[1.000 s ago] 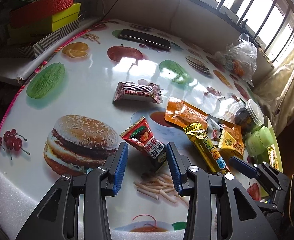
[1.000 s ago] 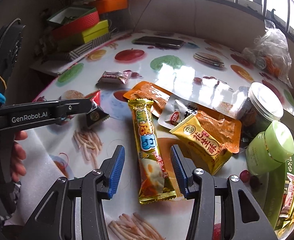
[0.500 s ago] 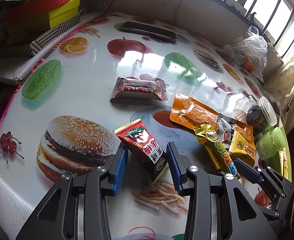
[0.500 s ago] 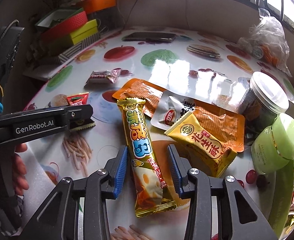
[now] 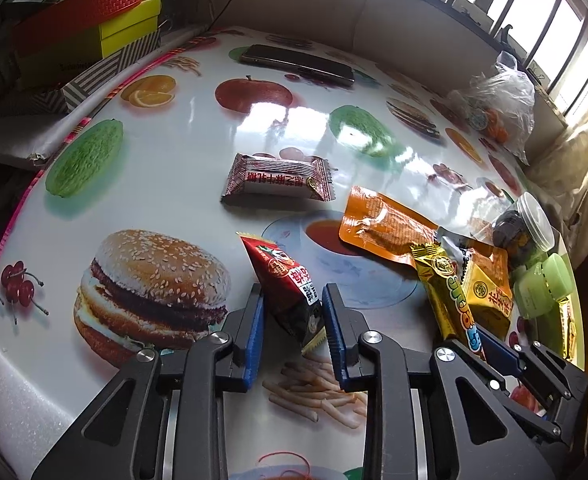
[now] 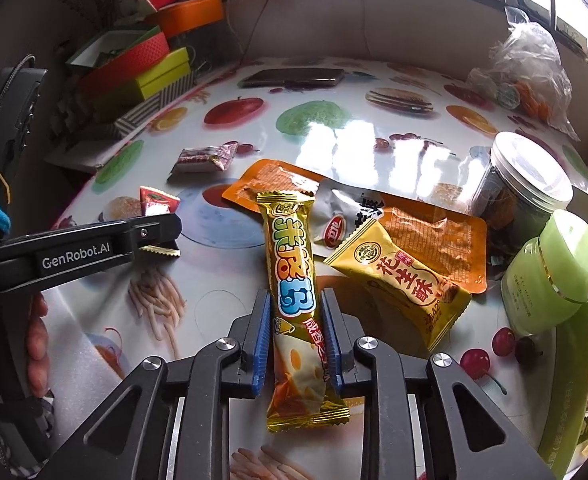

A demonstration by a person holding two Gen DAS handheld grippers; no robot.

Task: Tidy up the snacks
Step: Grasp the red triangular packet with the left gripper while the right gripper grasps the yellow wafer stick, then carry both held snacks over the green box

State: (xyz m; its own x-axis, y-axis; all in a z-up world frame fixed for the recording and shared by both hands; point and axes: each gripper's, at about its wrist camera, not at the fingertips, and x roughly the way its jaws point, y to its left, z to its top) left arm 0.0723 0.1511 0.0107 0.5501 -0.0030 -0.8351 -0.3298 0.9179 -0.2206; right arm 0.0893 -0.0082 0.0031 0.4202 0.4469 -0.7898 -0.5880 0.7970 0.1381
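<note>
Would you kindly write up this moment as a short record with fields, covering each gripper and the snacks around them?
left gripper: jaws just closed, pressing the red snack packet
right gripper: jaws just closed on the long gold snack bar
surface: table with printed food pictures
loose snacks: maroon packet, orange pouch, yellow peanut packet
containers: clear jar, green jar
far edge: phone

Both wrist fisheyes sit just behind their blue pads, angled down over the desk [image 5: 174,152] toward the windows, close in; left view is further left, both share the gold snack bar [image 6: 294,280], phone [image 5: 298,62] and green jar [image 6: 554,276].
</note>
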